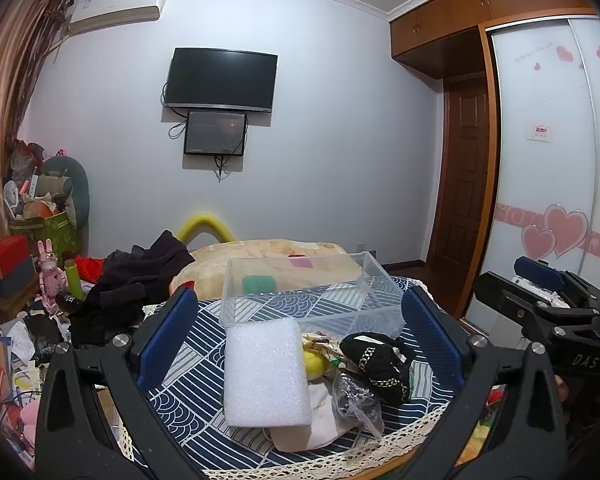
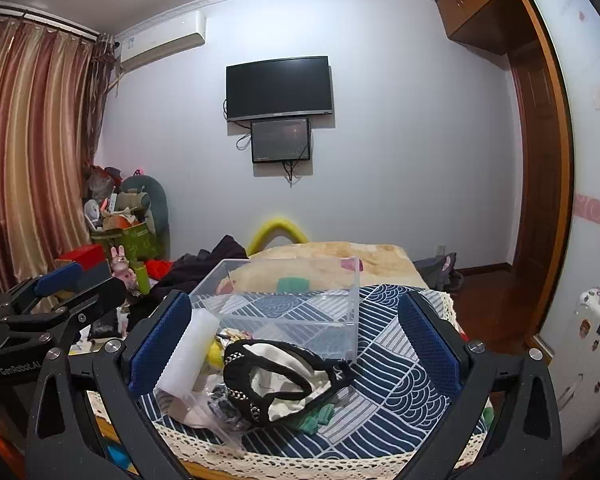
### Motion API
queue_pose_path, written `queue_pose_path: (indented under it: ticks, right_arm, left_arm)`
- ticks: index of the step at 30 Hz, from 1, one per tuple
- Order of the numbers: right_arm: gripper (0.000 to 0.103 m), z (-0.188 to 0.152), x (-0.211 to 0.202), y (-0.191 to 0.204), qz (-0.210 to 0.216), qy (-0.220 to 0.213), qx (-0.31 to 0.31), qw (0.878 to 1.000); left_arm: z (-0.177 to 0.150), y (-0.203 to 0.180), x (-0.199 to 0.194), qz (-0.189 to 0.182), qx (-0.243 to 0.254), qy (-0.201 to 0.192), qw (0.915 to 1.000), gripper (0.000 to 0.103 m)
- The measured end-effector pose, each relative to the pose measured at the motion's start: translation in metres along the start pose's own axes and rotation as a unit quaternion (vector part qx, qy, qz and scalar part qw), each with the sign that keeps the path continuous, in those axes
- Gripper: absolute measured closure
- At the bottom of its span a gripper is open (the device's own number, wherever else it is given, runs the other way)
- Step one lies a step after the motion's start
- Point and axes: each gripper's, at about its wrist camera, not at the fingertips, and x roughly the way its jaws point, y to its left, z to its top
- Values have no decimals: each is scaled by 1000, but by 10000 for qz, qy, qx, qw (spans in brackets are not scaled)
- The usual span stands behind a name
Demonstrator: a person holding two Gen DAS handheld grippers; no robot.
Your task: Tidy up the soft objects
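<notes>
A small table covered in a blue-and-white patterned cloth (image 1: 188, 396) fills the lower part of both wrist views. On it sits a heap of soft things: a white foam block (image 1: 266, 372), a black chain-trimmed pouch (image 1: 380, 364), a yellow soft item (image 1: 315, 363) tucked between them, a crinkled clear plastic bag (image 1: 356, 400), and some green pieces (image 2: 318, 418) at the near edge. Just behind the heap stands a clear plastic bin (image 1: 312, 292), which looks empty apart from what shows through its walls.

The work appears to be at its start: nothing soft lies in the bin yet, so the step in hand is choosing and reaching for a first item.

The left gripper (image 1: 300, 320) hangs above the near side of the table, its blue pads spread wide on either side of the foam block and touching nothing. The right gripper (image 2: 296, 338) is likewise spread wide and empty, framing the black pouch (the foam block's end sits close to its left pad (image 2: 160, 344), though contact is hard to judge through the fisheye).

The next move probably calls for lowering one gripper over its framed item, closing gently enough not to crush it, then lifting it clear of the pile and over the bin's front wall.
</notes>
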Motion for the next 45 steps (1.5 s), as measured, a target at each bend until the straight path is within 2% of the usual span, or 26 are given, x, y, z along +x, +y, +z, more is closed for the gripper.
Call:
queue_pose_path:
  ticks: [45]
  right_arm:
    - [0,5,-8,6,47,-135,-2,9999]
  left_arm:
    - [0,-6,-1,-99,15,-25,9999,0]
